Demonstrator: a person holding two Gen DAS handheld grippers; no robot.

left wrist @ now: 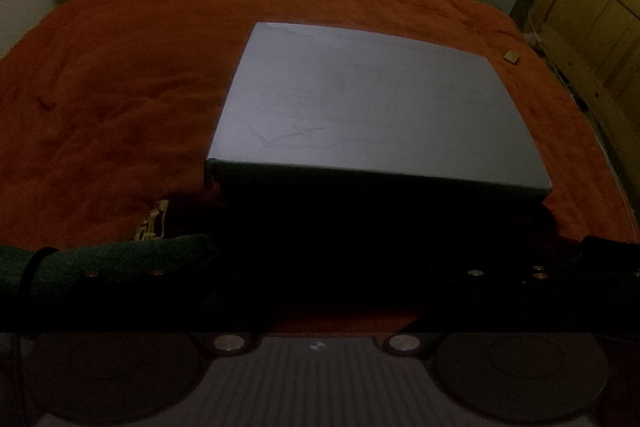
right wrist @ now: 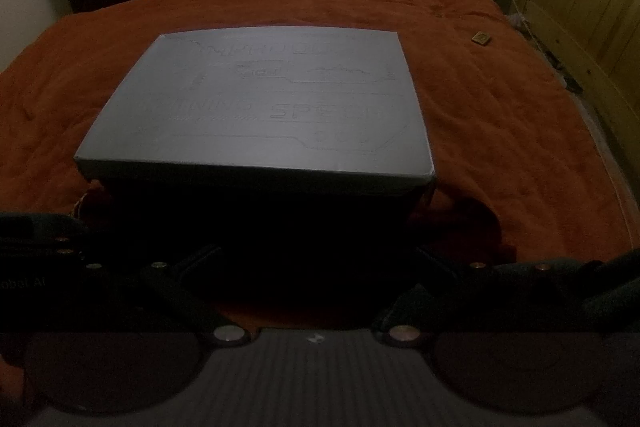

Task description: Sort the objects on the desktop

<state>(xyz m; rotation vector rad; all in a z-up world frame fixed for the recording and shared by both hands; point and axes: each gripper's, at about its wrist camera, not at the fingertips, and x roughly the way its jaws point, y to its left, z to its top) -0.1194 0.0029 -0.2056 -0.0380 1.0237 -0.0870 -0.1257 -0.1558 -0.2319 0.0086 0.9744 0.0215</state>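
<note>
With both the left gripper and right gripper spread wide and empty just short of the closed grey box on the orange blanket, dim light risks a misjudged, slipping grasp on its lid.

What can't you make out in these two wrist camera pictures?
- Grey box: its near side is lost in shadow in both views, and the lid print is only partly legible.
- Small object on the orange blanket: too small to identify.
- Pale item by the box corner: dim, partly hidden, left view.
- Both jaws: too dark to judge.
</note>
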